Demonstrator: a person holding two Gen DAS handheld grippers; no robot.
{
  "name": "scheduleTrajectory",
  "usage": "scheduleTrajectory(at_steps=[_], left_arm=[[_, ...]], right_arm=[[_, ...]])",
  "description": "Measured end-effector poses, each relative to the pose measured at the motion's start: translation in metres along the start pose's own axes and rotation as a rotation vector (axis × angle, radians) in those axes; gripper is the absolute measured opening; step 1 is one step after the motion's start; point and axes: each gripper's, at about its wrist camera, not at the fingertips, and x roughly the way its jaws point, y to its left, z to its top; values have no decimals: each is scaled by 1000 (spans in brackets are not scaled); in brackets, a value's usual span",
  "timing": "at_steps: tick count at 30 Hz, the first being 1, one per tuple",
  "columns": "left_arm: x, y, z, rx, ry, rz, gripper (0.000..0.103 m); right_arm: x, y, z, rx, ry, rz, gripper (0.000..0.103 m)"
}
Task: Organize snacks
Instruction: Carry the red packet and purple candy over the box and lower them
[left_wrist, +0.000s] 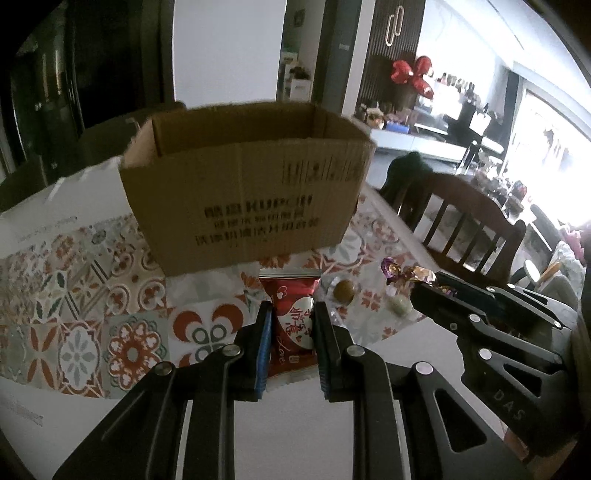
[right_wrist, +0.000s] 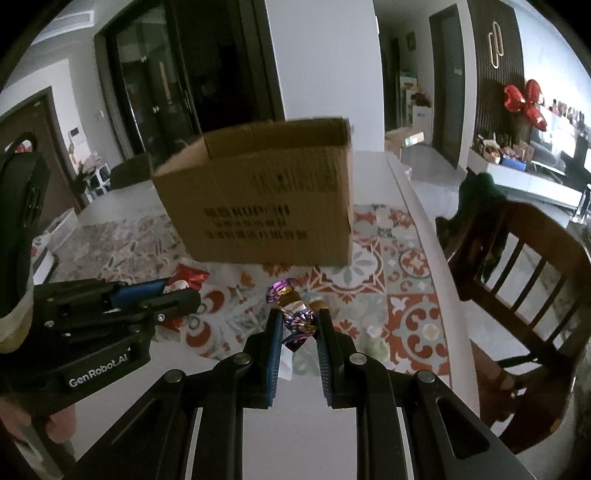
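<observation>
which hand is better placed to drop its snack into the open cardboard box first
Left, marginally. The left gripper, gripping the red heart-print packet, faces the brown cardboard box squarely; the right gripper, with its purple foil candy, faces its right end.

Red snack packet, white heart on its face, is pinched upright off the patterned cloth. Over on the right, a purple-and-gold foil candy is gripped too, its twisted ends sticking out. Beyond both, the open cardboard box stands upright, black print on its near side. Two small round sweets lie loose near it.
</observation>
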Motion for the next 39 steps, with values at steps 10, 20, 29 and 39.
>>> scheduleTrajectory(at_steps=[10, 20, 29, 39], left_arm=[[-44, 1, 18, 0, -120, -16, 22], [-69, 4, 36, 14, -207, -22, 22], [-73, 10, 63, 28, -256, -7, 22], [-60, 23, 99, 19, -279, 3, 22]], right_arm=[[-35, 17, 20, -17, -100, 9, 19], [-54, 26, 43, -23, -175, 21, 19], [-54, 25, 71, -32, -221, 29, 19], [-40, 25, 110, -56, -243, 34, 19]])
